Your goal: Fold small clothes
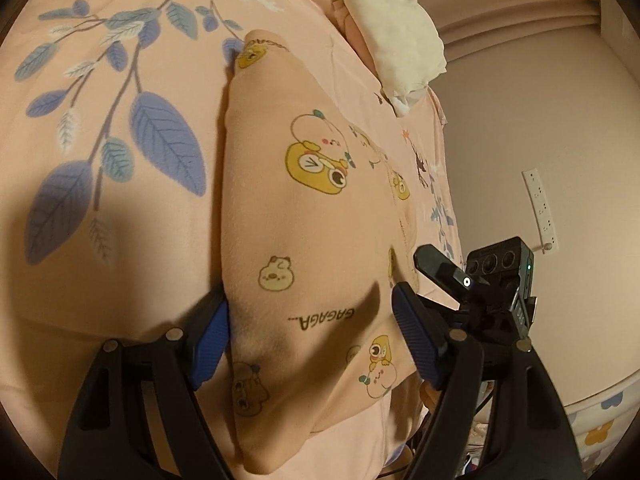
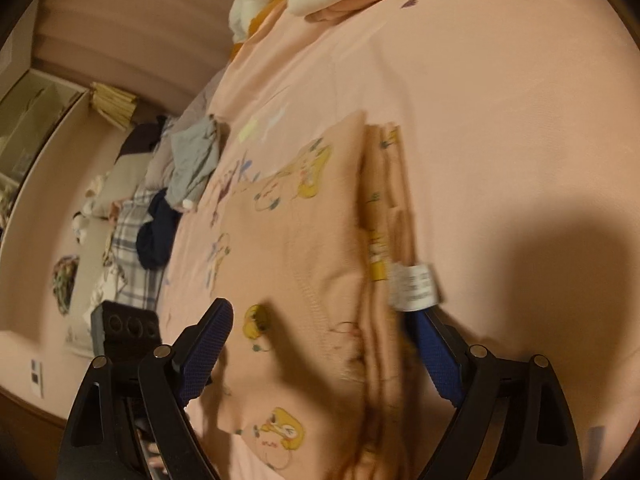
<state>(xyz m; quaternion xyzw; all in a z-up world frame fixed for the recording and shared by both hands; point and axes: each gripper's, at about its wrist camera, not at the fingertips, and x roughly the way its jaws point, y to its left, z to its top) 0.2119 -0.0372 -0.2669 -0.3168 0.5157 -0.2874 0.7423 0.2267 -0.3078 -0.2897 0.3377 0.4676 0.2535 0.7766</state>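
The small peach garment (image 1: 304,208), printed with yellow cartoon animals and the word GAGAGA, lies folded on the bed's pink leaf-patterned cover (image 1: 120,128), directly between the jaws of both grippers.

In the left wrist view, the left gripper (image 1: 308,320) stands with its jaws wide, one blue pad (image 1: 210,344) at the garment's left folded edge and the other at its right, near the hem; whether the left pad touches the cloth I cannot tell, and nothing is pinched. Just right of it, the right gripper (image 1: 452,276) shows as a black finger and a camera block with a green light, hovering over the garment's right edge.

In the right wrist view (blurred), the right gripper (image 2: 320,344) also has its jaws spread wide, the garment lying flat between them. A white care label (image 2: 414,286) sticks out from the stacked folded edges just beyond the right pad (image 2: 436,356). The left gripper's camera block (image 2: 128,328) sits at the near left.

Farther out, a cream-white cloth (image 1: 400,36) rests at the far end of the bed. To the left in the right wrist view, a grey garment (image 2: 196,160) and a dark navy one (image 2: 158,236) lie along the bed's edge. A white power strip (image 1: 542,208) hangs on the wall.
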